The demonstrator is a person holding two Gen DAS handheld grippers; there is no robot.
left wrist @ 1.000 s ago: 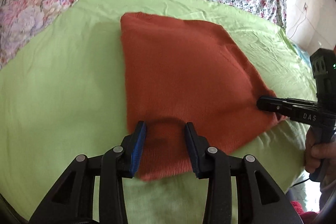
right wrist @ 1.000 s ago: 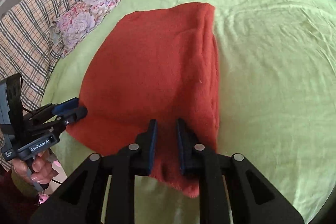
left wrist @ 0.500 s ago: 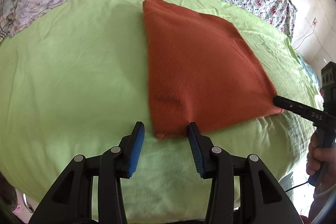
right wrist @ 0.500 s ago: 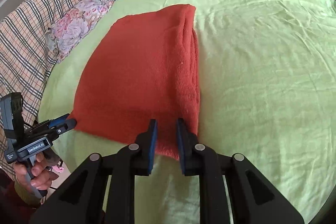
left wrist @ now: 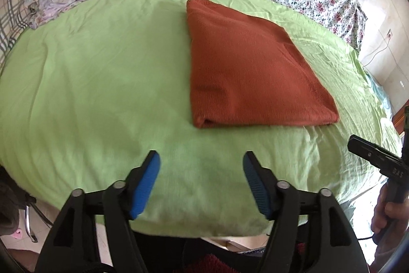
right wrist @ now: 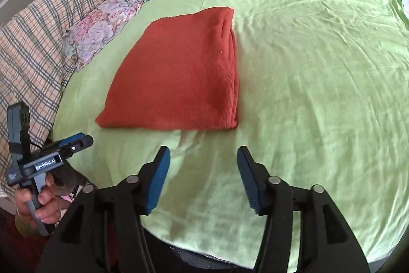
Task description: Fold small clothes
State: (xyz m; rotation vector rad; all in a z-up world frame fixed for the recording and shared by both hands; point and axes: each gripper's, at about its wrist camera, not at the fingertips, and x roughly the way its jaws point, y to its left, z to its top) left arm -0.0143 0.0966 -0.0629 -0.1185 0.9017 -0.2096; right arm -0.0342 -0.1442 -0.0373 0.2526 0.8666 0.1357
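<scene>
A rust-orange knit garment (left wrist: 250, 73) lies folded into a flat, ribbed rectangle on the wrinkled lime-green sheet (left wrist: 89, 83) of the bed. Left claw (left wrist: 202, 181) and right claw (right wrist: 203, 175) have just been opening; both stand wide and empty, short of its near edge. Only the right view shows the plaid blanket (right wrist: 33, 50)

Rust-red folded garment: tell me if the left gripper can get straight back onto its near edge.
Probably yes. The left gripper has just been opening, nothing between its jaws, and only bare green sheet separates it from the folded garment. The right gripper stands off to the side.
</scene>
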